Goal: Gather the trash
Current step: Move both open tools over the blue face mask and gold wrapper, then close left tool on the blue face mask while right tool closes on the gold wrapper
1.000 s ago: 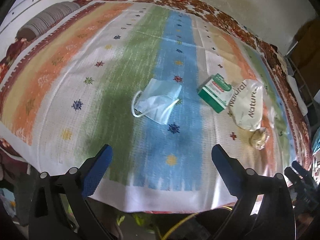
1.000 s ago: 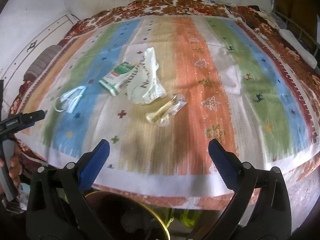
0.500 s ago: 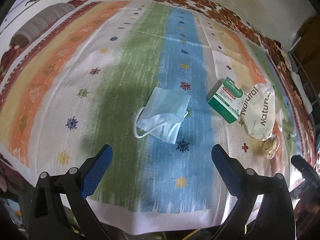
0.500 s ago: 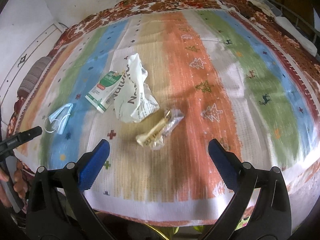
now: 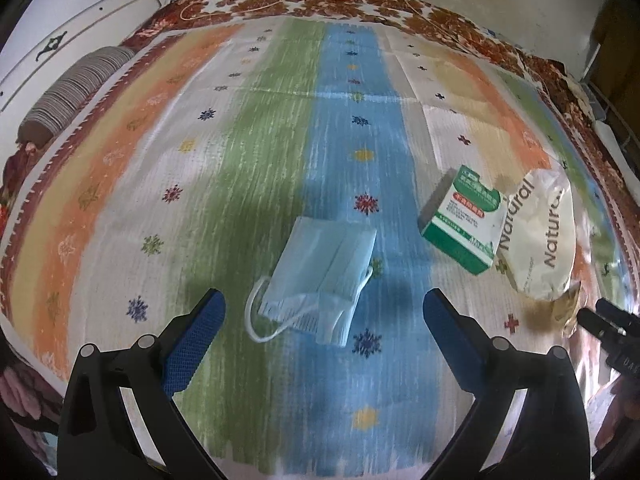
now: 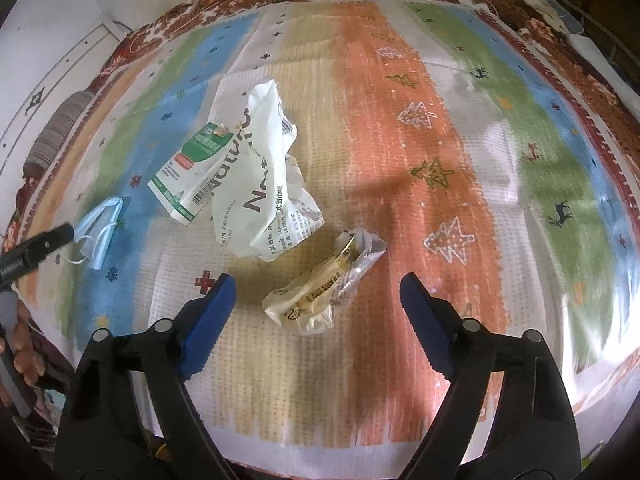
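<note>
Four pieces of trash lie on a striped cloth point(image 5: 280, 152) spread over the bed. The white bag point(image 6: 264, 184) carries the word "Natural" in grey, with "SKIN FRIENDLY" and small print legible only in the right view. The green-and-white box point(image 5: 464, 224) touches the bag's left side; its barcode shows only in the right view, its red label panel in both, the text there too small to read. The left gripper point(image 5: 324, 312) is spread wide, nothing between its pads, poised over the blue mask point(image 5: 324, 276), which lies folded on the blue stripe with its white ear loop out to the left. The right gripper point(image 6: 318, 292) is likewise spread and empty, its tips flanking a crumpled clear-and-yellow wrapper point(image 6: 324, 284), just beside the bag. The left view catches that wrapper only at its right edge. A striped pillow point(image 5: 76, 88) sits at the far left.
</note>
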`<action>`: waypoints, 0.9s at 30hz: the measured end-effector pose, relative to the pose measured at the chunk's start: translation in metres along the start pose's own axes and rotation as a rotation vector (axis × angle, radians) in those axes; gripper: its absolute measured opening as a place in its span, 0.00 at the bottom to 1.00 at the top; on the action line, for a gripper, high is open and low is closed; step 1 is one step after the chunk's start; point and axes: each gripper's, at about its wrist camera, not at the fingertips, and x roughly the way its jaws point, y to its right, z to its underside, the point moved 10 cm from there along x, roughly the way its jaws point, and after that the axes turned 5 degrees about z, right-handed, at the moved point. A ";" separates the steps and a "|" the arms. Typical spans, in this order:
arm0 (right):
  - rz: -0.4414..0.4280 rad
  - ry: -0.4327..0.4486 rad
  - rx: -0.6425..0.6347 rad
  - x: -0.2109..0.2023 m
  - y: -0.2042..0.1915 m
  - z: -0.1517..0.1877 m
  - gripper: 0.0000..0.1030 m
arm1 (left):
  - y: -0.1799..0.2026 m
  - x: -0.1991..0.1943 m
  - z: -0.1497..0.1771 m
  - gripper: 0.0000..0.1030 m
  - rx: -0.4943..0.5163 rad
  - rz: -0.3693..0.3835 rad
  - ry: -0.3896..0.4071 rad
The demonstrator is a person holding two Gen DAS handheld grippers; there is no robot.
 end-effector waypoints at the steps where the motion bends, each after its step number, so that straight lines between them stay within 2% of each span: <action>1: 0.003 -0.004 -0.008 0.002 -0.001 0.000 0.70 | 0.001 0.002 -0.002 0.94 -0.004 0.008 0.003; 6: 0.006 -0.018 -0.021 0.011 -0.001 0.001 0.56 | 0.010 0.013 -0.007 0.93 0.043 0.003 -0.005; 8: -0.003 -0.029 -0.020 0.014 -0.002 0.001 0.44 | 0.015 0.017 -0.006 0.92 0.077 -0.003 -0.007; 13: -0.002 -0.057 -0.029 0.022 -0.003 0.007 0.29 | 0.025 0.027 -0.002 0.87 0.117 0.009 -0.032; 16: 0.004 -0.065 -0.029 0.024 -0.001 0.010 0.20 | 0.026 0.034 0.002 0.76 0.138 -0.010 -0.049; 19: 0.003 -0.069 -0.035 0.023 -0.002 0.011 0.16 | 0.024 0.043 0.009 0.66 0.167 -0.046 -0.083; 22: 0.007 -0.074 -0.042 0.023 -0.002 0.012 0.13 | 0.014 0.054 0.018 0.49 0.172 -0.093 -0.125; 23: 0.006 -0.076 -0.045 0.022 -0.003 0.013 0.13 | 0.013 0.056 0.020 0.39 0.171 -0.100 -0.133; 25: 0.005 -0.078 -0.052 0.021 -0.005 0.013 0.12 | 0.011 0.057 0.023 0.33 0.195 -0.125 -0.129; 27: 0.003 -0.080 -0.059 0.020 -0.007 0.014 0.12 | 0.011 0.055 0.023 0.12 0.205 -0.133 -0.131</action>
